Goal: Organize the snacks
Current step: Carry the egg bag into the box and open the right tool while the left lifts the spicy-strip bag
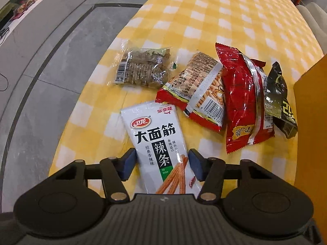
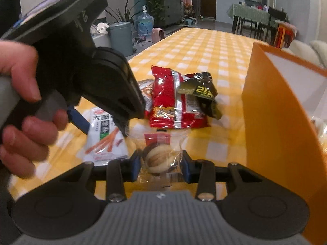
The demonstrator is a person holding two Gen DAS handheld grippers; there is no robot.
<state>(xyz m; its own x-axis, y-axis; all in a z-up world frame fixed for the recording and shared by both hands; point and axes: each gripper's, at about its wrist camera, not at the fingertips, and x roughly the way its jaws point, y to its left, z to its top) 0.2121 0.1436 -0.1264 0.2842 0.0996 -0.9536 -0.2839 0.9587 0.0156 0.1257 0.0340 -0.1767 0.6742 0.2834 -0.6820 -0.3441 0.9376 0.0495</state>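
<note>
On the yellow checked tablecloth (image 1: 204, 20), near its left edge, lies a clear pack of brown snacks (image 1: 141, 67). The left gripper (image 1: 161, 166) straddles the white latiao packet (image 1: 159, 143), its blue pads just beside the packet's edges; whether they press, I cannot tell. Rightward lie a biscuit-stick pack (image 1: 200, 87), a red packet (image 1: 243, 102) and a black packet (image 1: 280, 100). The right gripper (image 2: 161, 167) pinches a clear-wrapped round cake (image 2: 157, 159) beside the orange box (image 2: 271, 112).

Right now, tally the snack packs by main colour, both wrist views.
White: 1, latiao pack
Clear: 2, brown-snack pack, pastry pack
Red: 2, pretzel-stick pack, red pouch
Black: 1, black pouch
Total: 6
</note>
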